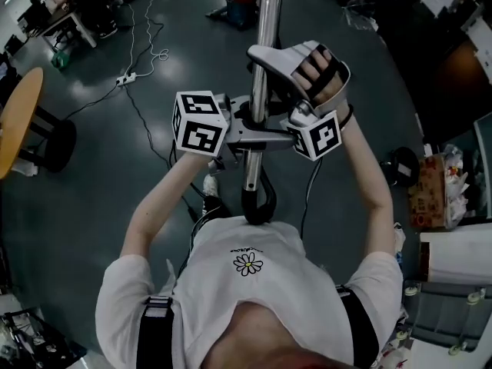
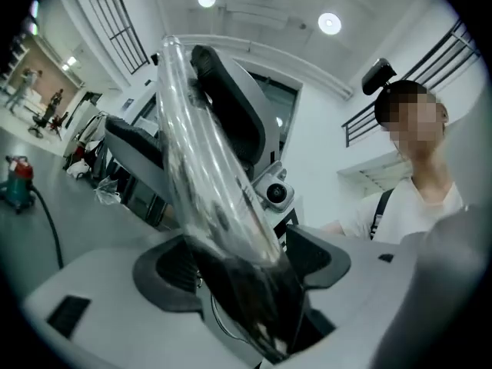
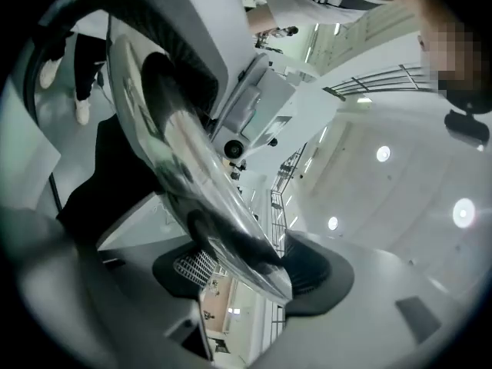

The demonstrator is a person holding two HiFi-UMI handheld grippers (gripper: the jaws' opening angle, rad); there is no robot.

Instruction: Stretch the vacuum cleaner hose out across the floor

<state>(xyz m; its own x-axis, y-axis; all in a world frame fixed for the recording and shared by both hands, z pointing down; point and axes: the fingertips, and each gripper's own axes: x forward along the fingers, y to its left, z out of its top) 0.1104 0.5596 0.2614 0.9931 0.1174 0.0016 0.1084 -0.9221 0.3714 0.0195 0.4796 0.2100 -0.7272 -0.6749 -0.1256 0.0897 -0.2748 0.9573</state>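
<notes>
I hold a chrome vacuum tube upright in front of the person's chest, and its lower end joins a black curved handle. My left gripper is shut on the tube from the left. In the left gripper view the tube fills the gap between both dark pads of the left gripper. My right gripper faces it from the right. There the tube lies against one pad of the right gripper, with a gap at the other. The red and blue vacuum cleaner stands far ahead.
Black cables and a power strip lie on the grey floor at the left. A round wooden table stands at the far left. Boxes and clutter line the right side. The vacuum cleaner trails a black hose.
</notes>
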